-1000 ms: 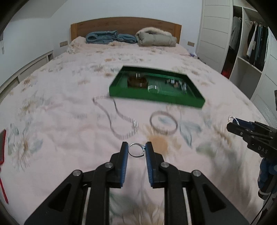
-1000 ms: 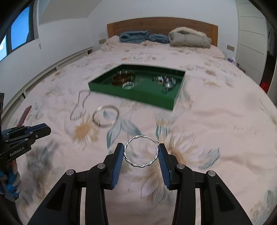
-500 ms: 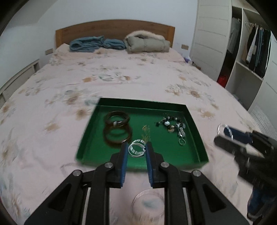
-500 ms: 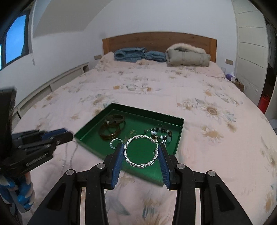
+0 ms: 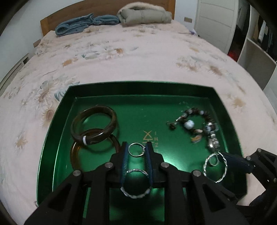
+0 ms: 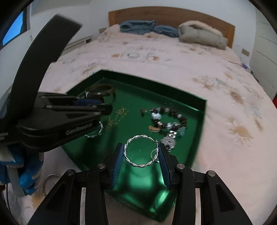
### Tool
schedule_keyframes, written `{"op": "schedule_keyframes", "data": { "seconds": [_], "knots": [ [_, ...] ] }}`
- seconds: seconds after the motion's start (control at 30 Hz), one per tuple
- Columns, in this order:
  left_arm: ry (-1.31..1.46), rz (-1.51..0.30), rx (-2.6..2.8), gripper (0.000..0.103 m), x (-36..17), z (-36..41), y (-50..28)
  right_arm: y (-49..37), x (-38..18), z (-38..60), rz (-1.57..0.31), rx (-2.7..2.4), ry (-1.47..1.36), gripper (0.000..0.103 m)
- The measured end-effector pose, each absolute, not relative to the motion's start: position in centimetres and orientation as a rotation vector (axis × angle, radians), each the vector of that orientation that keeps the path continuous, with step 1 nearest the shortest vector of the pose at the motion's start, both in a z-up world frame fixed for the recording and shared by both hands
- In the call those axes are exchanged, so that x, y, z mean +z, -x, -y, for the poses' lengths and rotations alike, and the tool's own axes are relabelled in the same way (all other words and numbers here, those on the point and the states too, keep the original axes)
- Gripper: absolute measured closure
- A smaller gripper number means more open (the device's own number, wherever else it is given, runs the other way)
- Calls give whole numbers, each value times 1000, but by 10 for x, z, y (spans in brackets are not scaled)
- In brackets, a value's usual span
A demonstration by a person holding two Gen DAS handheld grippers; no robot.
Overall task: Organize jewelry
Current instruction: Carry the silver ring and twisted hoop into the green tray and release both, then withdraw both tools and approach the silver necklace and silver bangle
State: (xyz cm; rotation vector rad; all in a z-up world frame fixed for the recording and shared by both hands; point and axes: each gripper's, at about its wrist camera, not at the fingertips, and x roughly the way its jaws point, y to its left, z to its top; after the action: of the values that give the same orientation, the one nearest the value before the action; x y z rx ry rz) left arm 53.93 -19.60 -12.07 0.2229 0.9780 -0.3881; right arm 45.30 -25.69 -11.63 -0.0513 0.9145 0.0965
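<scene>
My left gripper (image 5: 137, 147) is shut on a small silver ring (image 5: 136, 143) just above the floor of the green tray (image 5: 138, 86). Under its fingers a twisted silver bangle (image 5: 135, 196) lies in the tray. Between the blue pads of my right gripper (image 6: 141, 148) sits a twisted silver hoop (image 6: 140, 165), held over the tray's near right part (image 6: 155, 84). Two brown bangles (image 5: 94, 124) lie at the tray's left and a beaded bracelet (image 5: 195, 122) at its right. In the left wrist view the right gripper (image 5: 223, 161) shows at the right with its hoop (image 5: 215, 180).
The tray lies on a floral pink bedspread (image 5: 138, 57). A silver bangle (image 6: 50, 183) lies on the bed just outside the tray's near left side. Folded blue clothes (image 5: 86, 22) and a beige jacket (image 5: 143, 14) lie by the headboard. A wardrobe stands at the right.
Both grippers have travelled forward across the bed with their pieces and now hang low over the tray. The necklace and bangle on the bedspread have dropped out of the left wrist view.
</scene>
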Motion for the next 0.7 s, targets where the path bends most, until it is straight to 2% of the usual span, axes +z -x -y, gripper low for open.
{"op": "schedule_keyframes", "data": {
  "seconds": [0.27,0.37,0.47,0.7],
  "knots": [
    [-232,-985,-384,83,-129,193,-548,-462,-133,263,-942,86,43,63],
    [-215,-983,-391,78,-122,190,-546,-464,-132,263,-953,80,41,62],
    [-189,-955,-404,72,-106,184,-540,-459,-124,267,-944,80,19,60],
    [-142,-836,-403,71,-35,136,-494,-422,-81,271,-877,57,-12,58]
  ]
}}
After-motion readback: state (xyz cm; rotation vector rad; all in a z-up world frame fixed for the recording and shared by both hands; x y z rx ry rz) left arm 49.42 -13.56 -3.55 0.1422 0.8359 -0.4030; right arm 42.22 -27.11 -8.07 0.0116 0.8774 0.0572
